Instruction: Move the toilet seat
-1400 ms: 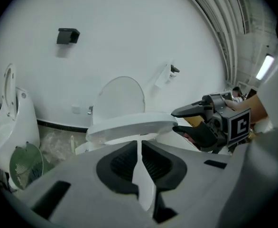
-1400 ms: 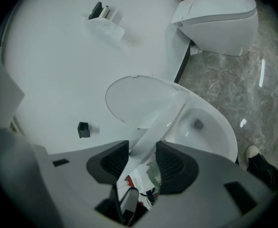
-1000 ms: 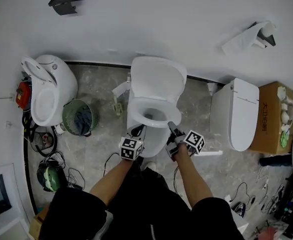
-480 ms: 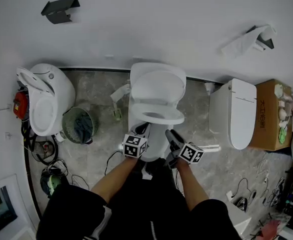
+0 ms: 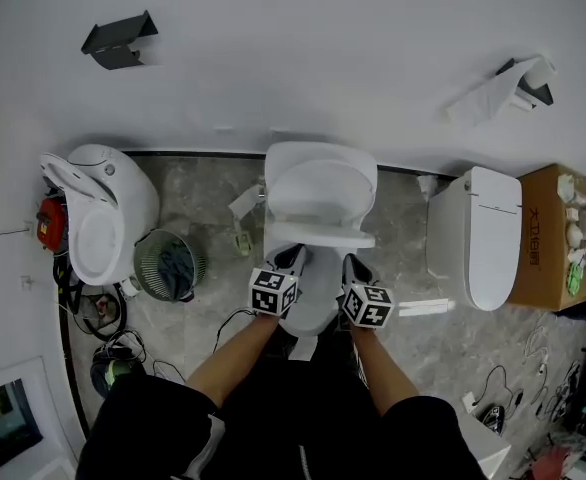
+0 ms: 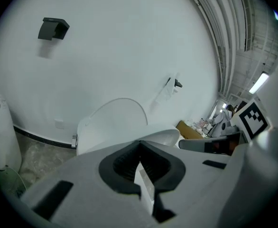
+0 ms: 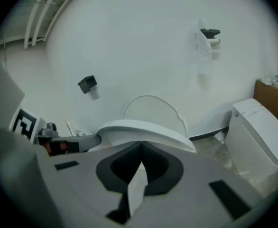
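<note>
Head view: toilet seat (image 5: 320, 235) half raised, just ahead of left gripper (image 5: 291, 260) and right gripper (image 5: 356, 268).
Left gripper view: jaws clenched, empty; seat rim just beyond tips.
Right gripper view: likewise.
Lifting judged underway; next, push seat up toward lid (image 5: 321, 183).

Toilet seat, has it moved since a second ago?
Yes. The toilet seat has swung up off the bowl, toward the raised lid behind it.

The person wears a black short-sleeved top (image 5: 163, 423). The left tool (image 5: 291, 259) and the right tool (image 5: 354, 266) share grey bodies, black ribbed pads (image 6: 122, 163), and white cubes (image 5: 273, 293) with black square markers.
</note>
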